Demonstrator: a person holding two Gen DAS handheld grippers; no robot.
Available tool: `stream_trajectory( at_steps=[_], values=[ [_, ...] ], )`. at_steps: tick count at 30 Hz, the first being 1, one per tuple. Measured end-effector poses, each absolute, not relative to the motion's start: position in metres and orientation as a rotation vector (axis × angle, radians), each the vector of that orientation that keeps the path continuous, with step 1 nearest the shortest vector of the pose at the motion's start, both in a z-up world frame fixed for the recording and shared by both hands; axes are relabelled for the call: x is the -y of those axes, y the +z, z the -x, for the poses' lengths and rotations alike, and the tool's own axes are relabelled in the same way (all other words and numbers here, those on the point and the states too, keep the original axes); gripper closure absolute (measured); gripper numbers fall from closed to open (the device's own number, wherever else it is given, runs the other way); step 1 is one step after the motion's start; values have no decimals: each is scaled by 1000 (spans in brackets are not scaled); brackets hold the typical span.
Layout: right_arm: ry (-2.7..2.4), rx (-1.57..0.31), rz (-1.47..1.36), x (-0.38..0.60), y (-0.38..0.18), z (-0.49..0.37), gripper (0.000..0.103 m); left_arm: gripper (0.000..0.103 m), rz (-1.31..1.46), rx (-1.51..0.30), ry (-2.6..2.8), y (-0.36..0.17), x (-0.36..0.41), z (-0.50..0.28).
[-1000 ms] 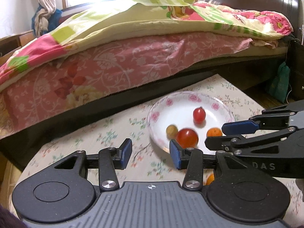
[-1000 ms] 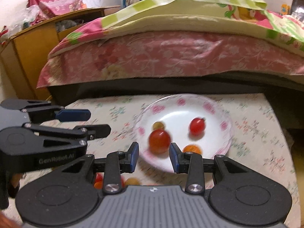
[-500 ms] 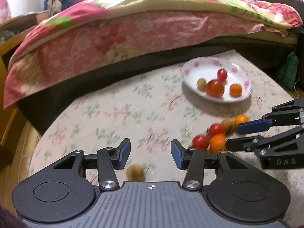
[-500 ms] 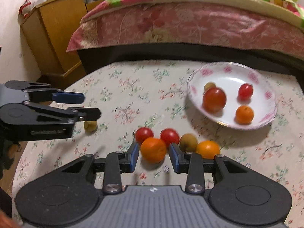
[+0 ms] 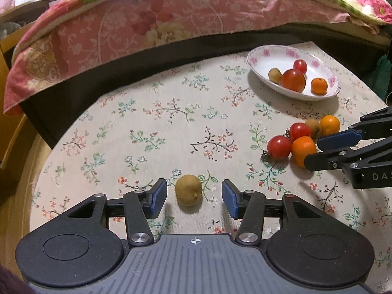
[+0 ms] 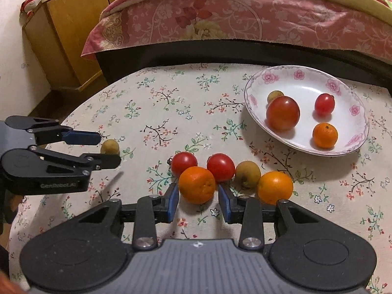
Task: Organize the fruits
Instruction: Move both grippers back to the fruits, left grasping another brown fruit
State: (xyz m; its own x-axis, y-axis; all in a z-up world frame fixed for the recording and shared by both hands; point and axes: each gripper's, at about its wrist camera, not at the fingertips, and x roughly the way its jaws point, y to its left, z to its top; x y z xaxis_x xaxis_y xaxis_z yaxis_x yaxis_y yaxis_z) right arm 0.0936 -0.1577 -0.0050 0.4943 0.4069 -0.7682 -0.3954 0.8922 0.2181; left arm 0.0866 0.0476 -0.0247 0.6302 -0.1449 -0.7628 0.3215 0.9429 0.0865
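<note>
Now our left gripper (image 5: 194, 198) stands spread around a brown fruit (image 5: 188, 193) on the floral tablecloth (image 5: 156, 127), neither finger touching it; its long axis runs across the gap, its stem end facing us. Our right gripper (image 6: 198, 200) is spread too, straddling an orange (image 6: 197, 185) in the loose cluster near the plate (image 6: 352, 90).

Pink floral bedspread (image 5: 152, 24) hung over dark bed frame (image 6: 220, 51); yellow wooden cabinet (image 6: 66, 31) stood beside bed, left.
</note>
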Motion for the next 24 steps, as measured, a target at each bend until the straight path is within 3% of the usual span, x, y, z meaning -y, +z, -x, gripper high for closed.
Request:
stream_trajectory(
  at_steps=[17, 21, 24],
  values=[
    [519, -926, -24, 152, -19, -102, 63, 56, -234, -868, -294, -38, -37, -92],
    [522, -929, -12, 153, -17, -102, 68, 66, -233, -870, -313, -37, -35, -91],
    [523, -936, -8, 155, -15, -98, 68, 68, -239, -872, -331, -36, -31, -88]
  ],
)
